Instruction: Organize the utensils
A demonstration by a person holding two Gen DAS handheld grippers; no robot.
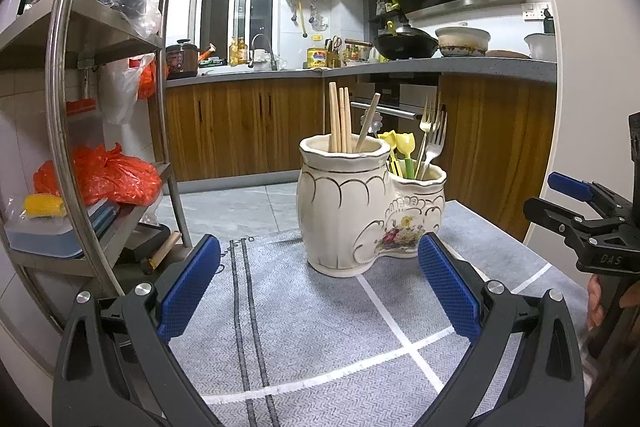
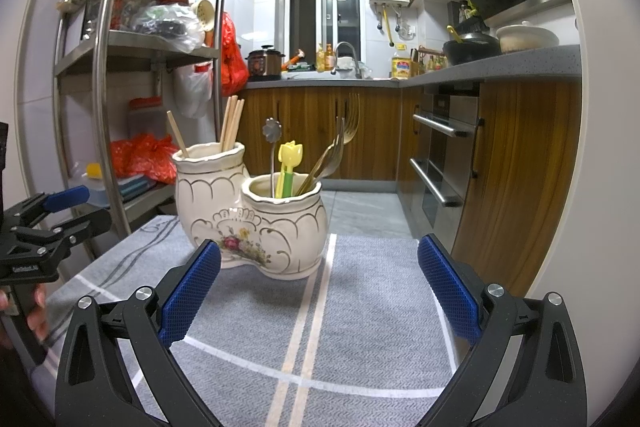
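Both grippers hung back from the ceramic holder and nothing was in either one, so by the look of it the sorting was done or all but done: the chopsticks stood in the taller pot, and the forks, the yellow tulip-topped picks and a flower-ended spoon stood in the lower pot joined to it. The holder sat on the grey mat, towards the far edge, just past where the white lines crossed, and the cloth in front of it carried no stray utensil that either view showed. The left gripper was released, its blue pads wide apart, low over the near half of the mat and aimed straight at the holder. The right gripper was equally spread and empty, level with it on the other side; a hand showed on the left tool's grip. One chopstick leaned away from its bunch; if anything was left, a light pinch near its top to stand it with the others seemed the likely call.
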